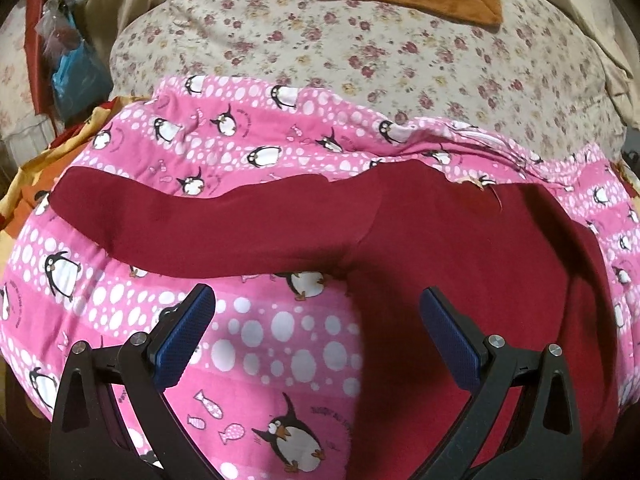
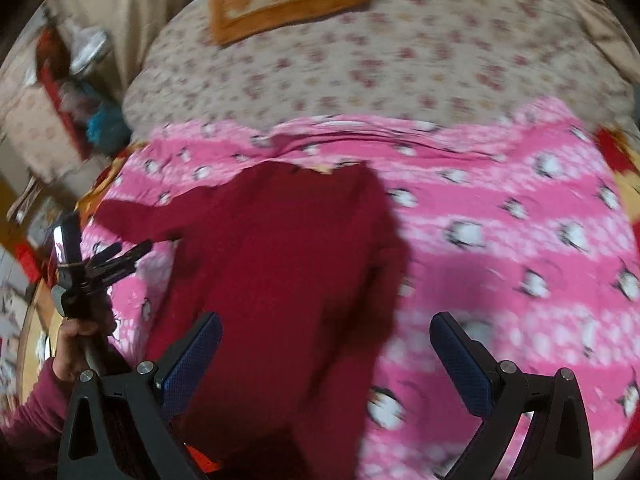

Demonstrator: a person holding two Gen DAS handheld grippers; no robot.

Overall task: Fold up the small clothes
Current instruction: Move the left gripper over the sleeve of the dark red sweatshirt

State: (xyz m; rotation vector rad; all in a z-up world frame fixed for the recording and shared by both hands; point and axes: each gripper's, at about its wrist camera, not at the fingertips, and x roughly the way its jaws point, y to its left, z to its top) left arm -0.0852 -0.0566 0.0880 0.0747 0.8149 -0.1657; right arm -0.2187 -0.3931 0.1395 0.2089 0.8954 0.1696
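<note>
A dark red top [image 1: 440, 248] lies flat on a pink penguin blanket [image 1: 280, 340] covering a bed.

The left gripper [image 1: 316, 332] and right gripper [image 2: 326, 360] hover above, fingers spread, holding nothing; one sleeve [image 1: 180, 216] reaches left.

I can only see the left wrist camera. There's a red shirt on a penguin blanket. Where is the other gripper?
Observer: The right gripper is open, above the lower part of the dark red garment, holding nothing.
Child: Is the right side of the shirt folded?
Observer: Looks so, though that view is blurred. No sleeve sticks out on the right; the edge there runs fairly straight against the pink penguin blanket. Only the left sleeve stretches out.
Child: Can you see my gripper from there?
Observer: Yes. The left gripper shows at the left edge, near that sleeve, held by a hand in a dark red cuff. Its jaws are wide apart in your own view, with nothing between them.
</note>
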